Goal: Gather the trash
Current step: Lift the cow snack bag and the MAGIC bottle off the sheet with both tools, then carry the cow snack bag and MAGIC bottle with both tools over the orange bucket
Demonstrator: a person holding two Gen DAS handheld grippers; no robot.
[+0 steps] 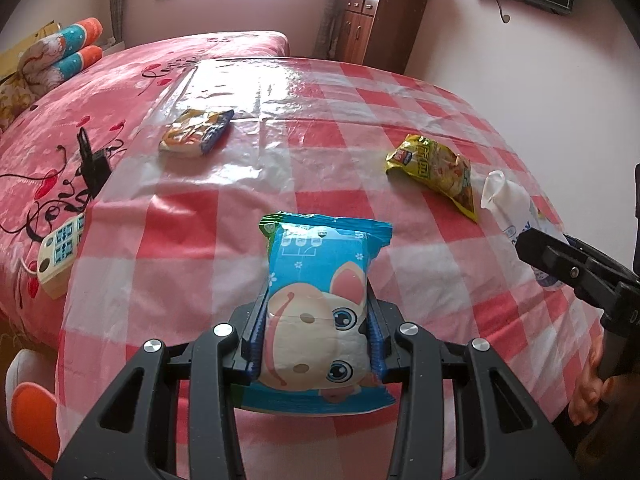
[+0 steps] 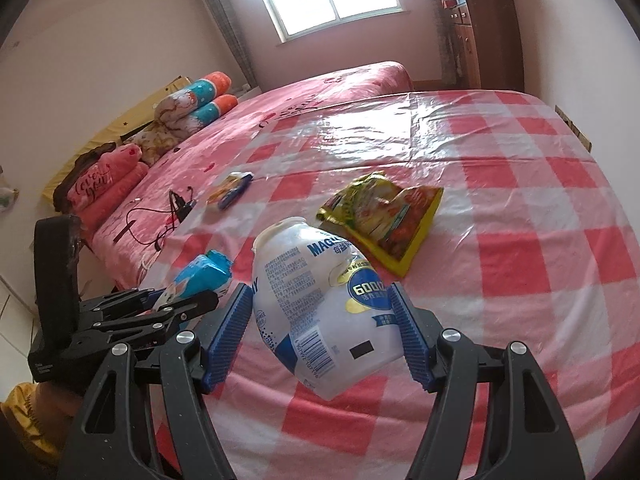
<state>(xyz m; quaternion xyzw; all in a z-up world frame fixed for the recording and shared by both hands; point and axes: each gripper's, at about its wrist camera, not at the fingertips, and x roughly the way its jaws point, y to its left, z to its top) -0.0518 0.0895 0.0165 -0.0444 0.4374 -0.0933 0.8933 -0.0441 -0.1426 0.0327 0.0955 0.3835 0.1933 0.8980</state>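
Observation:
My left gripper (image 1: 316, 320) is shut on a blue tissue packet (image 1: 320, 272) with a cartoon animal on it, held above the pink checked tablecloth (image 1: 200, 240). My right gripper (image 2: 320, 308) is shut on a crumpled white plastic bottle (image 2: 304, 280), its blue pads pressing both sides. The right wrist view shows the left gripper (image 2: 188, 300) at the lower left with the packet (image 2: 200, 276). On the cloth lie a yellow snack bag (image 1: 436, 168) (image 2: 384, 216) and, farther off, a blue and orange wrapper (image 1: 196, 132) (image 2: 232, 190).
Left of the table is a bed with a pink cover (image 1: 80, 100). A white power strip (image 1: 60, 252), a black charger with cable (image 1: 92, 160) and rolled blankets (image 1: 60, 52) lie on it. A brown cabinet (image 1: 380, 28) stands by the far wall.

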